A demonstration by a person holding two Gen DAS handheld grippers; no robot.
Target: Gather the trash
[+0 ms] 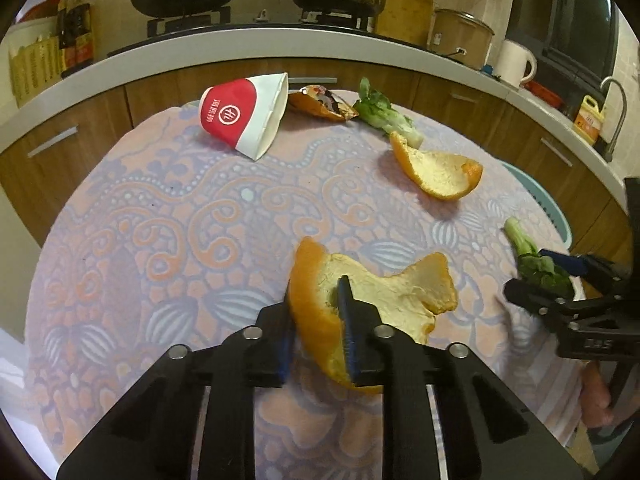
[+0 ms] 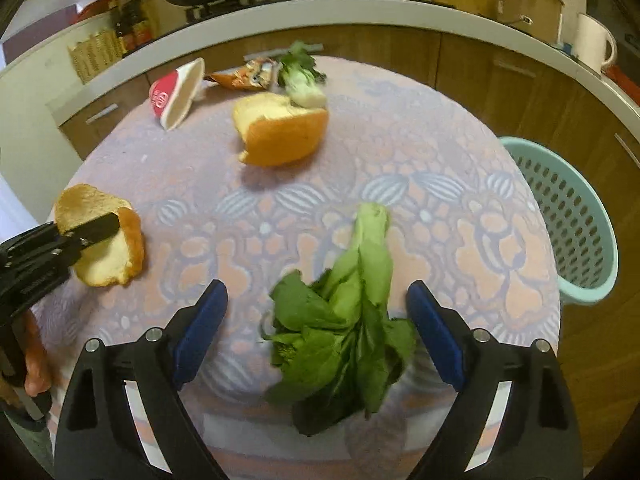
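My left gripper (image 1: 320, 312) is shut on a large orange peel (image 1: 392, 300) near the front of the table; it also shows in the right wrist view (image 2: 100, 256). My right gripper (image 2: 316, 320) is open, its blue pads either side of a leafy green vegetable (image 2: 352, 308) lying on the cloth; that vegetable shows in the left wrist view (image 1: 532, 260). Farther back lie a second orange peel (image 1: 436, 172), a red and white paper cup (image 1: 244, 114) on its side, a snack wrapper (image 1: 320, 102) and another green vegetable (image 1: 384, 112).
A round table with a patterned cloth (image 1: 180, 216) holds the trash. A teal perforated basket (image 2: 568, 228) stands on the floor at the table's right. Behind are wooden cabinets, a counter (image 1: 240, 48), a wok, a pot and a white kettle (image 1: 514, 62).
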